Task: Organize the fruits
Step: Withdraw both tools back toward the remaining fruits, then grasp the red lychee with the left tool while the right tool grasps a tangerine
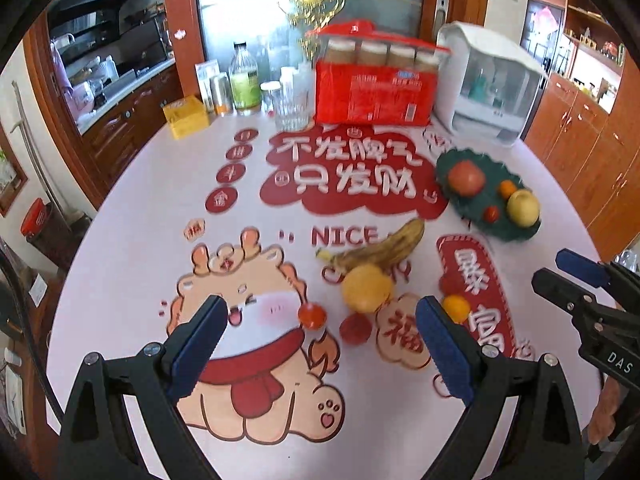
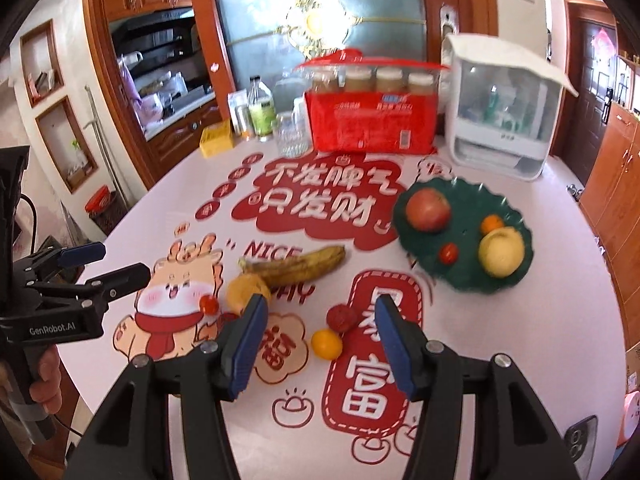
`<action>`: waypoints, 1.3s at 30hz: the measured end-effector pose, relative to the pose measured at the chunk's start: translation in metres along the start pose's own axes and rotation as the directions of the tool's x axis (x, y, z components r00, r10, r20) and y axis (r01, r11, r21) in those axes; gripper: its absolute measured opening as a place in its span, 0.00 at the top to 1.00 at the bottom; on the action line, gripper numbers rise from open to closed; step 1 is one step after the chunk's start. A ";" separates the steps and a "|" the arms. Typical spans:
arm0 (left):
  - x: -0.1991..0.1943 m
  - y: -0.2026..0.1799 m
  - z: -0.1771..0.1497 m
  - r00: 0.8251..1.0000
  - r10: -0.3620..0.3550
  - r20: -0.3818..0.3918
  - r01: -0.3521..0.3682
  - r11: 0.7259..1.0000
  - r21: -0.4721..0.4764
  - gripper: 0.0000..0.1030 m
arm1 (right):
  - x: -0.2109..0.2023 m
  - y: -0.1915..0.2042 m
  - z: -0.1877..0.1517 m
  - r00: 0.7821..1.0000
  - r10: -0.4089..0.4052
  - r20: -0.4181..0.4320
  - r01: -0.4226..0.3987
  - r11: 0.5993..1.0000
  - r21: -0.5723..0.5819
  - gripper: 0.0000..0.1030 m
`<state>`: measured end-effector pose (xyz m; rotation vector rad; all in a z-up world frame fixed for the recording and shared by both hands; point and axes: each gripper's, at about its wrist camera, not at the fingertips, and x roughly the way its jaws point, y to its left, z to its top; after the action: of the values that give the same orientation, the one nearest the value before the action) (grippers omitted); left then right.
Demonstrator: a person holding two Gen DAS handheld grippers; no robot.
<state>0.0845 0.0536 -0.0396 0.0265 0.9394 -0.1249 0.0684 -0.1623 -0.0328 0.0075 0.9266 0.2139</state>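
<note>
Left gripper (image 1: 320, 322): we've got it hanging over the table with jaws spread wide, nothing between the pads. Through the gap we see a cherry tomato (image 1: 311, 315) and a dark red fruit (image 1: 354, 328) sitting on the cloth.

Right gripper (image 2: 323, 330): jaws also apart, not pinching anything. The same dark red fruit (image 2: 341, 317) and a little orange (image 2: 327, 344) sit on the table in the gap beyond the pads, apart from both.

Loose fruit: a spotty brown banana (image 2: 296, 266) lies flat near the middle, with a big yellow-orange fruit (image 2: 248, 292) touching its stem end. The cherry tomato (image 2: 209, 304) sits just left of that one in the right wrist view.

Green plate (image 2: 464, 276): we count four fruits on it: a red apple (image 2: 428, 210), a yellow apple (image 2: 501, 252), a small orange one (image 2: 492, 225) and a small red tomato (image 2: 449, 253). It sits on the right side of the table, well apart from the loose fruit.

Table (image 1: 132, 248): round, covered with a pink cloth with a cartoon dragon and red Chinese lettering.

Back of the table: a red box of jars (image 1: 374, 96), a white cabinet thing with a clear front (image 1: 492, 88), a glass (image 1: 292, 108), a yellow box (image 1: 186, 116) and some bottles.

Hand (image 2: 44, 372): we can see it wrapped around the left gripper's handle at the left edge of the right wrist view.
</note>
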 end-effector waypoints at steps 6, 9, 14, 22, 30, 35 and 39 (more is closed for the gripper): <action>0.040 -0.003 -0.023 0.998 -0.031 -0.061 0.032 0.999 0.007 0.16 | 0.037 0.004 -0.021 0.997 -0.005 -0.072 0.005 1.000 -0.008 0.46; 0.065 -0.005 -0.033 0.992 -0.063 -0.110 0.062 0.998 -0.006 0.28 | 0.053 0.003 -0.029 0.995 -0.009 -0.100 0.009 1.000 0.001 0.46; 0.101 -0.011 -0.044 0.979 -0.091 -0.182 0.086 0.996 -0.033 0.38 | 0.078 -0.003 -0.041 0.990 -0.004 -0.139 0.009 0.999 0.036 0.46; 0.129 -0.011 -0.044 0.974 -0.096 -0.207 0.084 0.994 -0.068 0.44 | 0.105 -0.008 -0.046 0.986 -0.005 -0.166 0.014 0.998 0.056 0.47; 0.141 -0.013 -0.038 0.973 -0.104 -0.205 0.089 0.993 -0.082 0.46 | 0.121 -0.010 -0.045 0.984 0.004 -0.176 0.011 0.997 0.081 0.55; 0.143 -0.013 -0.034 0.975 -0.102 -0.195 0.087 0.993 -0.085 0.47 | 0.128 -0.012 -0.046 0.982 -0.006 -0.188 0.022 0.996 0.082 0.64; 0.145 -0.015 -0.033 0.977 -0.097 -0.191 0.081 0.993 -0.086 0.50 | 0.129 -0.012 -0.047 0.984 -0.010 -0.179 0.025 0.996 0.080 0.67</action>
<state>0.1405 0.0275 -0.1754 -0.0769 1.1409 -0.1709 0.1082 -0.1543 -0.1648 0.0569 1.1139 0.1613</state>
